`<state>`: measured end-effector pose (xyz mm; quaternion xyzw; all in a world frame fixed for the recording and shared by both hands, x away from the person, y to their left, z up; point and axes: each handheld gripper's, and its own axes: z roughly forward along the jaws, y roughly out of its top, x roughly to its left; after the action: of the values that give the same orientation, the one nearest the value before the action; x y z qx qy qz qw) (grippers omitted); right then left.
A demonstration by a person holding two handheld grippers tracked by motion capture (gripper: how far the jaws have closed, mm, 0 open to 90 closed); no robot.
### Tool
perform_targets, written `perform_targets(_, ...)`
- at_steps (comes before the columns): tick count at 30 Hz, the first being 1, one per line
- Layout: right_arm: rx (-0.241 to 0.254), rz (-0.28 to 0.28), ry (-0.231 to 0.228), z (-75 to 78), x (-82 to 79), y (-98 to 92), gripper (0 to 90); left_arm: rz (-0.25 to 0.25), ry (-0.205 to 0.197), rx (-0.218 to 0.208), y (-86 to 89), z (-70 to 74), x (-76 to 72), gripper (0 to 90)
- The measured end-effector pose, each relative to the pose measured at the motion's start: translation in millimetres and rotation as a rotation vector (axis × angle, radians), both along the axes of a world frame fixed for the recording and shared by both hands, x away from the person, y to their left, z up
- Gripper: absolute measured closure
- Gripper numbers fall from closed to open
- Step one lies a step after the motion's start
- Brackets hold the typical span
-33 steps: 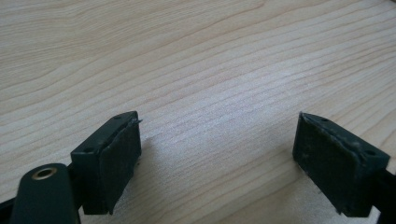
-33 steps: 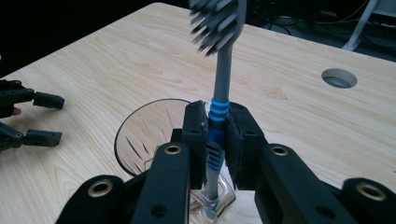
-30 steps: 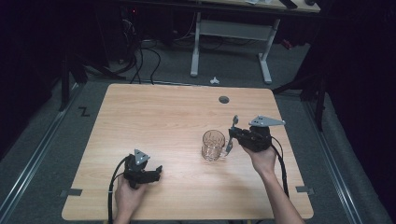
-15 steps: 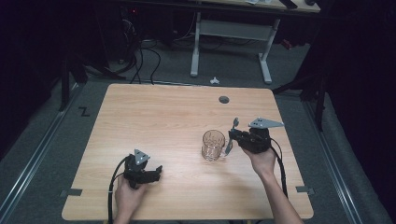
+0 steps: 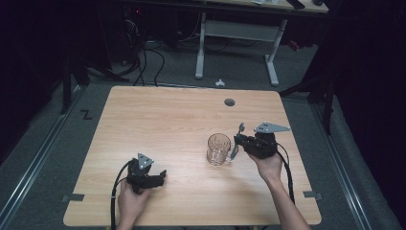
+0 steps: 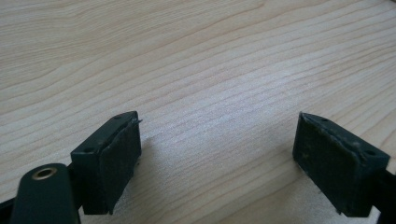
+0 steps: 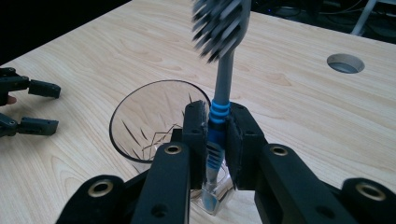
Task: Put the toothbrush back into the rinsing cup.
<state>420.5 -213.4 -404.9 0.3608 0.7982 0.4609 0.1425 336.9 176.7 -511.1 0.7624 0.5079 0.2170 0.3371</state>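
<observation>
I read no brand on the toothbrush [image 7: 219, 112] or the glass [image 5: 219, 149]; the one mark is a "Z" [image 5: 86, 114] on the floor left of the table [image 5: 158, 115]. My right gripper [image 7: 215, 128] is clamped on the brush's blue-ringed handle, bristles up, just beside the glass near the table's right side. My left gripper [image 6: 215, 158] rests at the near left with its jaws wide apart over bare wood. Against the earlier frames, nothing has moved.

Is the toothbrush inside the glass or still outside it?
Outside. The toothbrush is clamped in the right gripper beside the empty glass.
</observation>
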Motion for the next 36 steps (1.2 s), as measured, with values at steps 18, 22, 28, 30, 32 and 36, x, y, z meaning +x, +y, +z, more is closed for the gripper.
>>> perform_targets(18, -0.016, 0.004, 0.014, -4.2, 0.8, 2.4, 79.1, 0.0, 0.0, 0.0, 0.0, 0.0, 0.0, 15.8)
perform_targets(22, -0.016, 0.003, -0.001, -4.1, 0.6, 2.8, 79.2, 0.0, 0.0, 0.0, 0.0, 0.0, 0.0, 15.8)
perform_targets(28, -0.032, -0.001, 0.002, -6.6, 0.7, 2.0, 79.3, 0.0, 0.0, 0.0, 0.0, 0.0, 0.0, 15.8)
perform_targets(30, -0.026, -0.004, 0.004, -8.5, 0.6, 1.2, 79.3, 0.0, 0.0, 0.0, 0.0, 0.0, 0.0, 15.8)
perform_targets(32, -0.026, -0.007, 0.026, -13.1, 1.2, -0.3, 79.2, 0.0, 0.0, 0.0, 0.0, 0.0, 0.0, 15.8)
perform_targets(36, -0.015, -0.013, 0.034, -14.9, 2.0, -2.0, 79.0, 0.0, 0.0, 0.0, 0.0, 0.0, 0.0, 15.8)
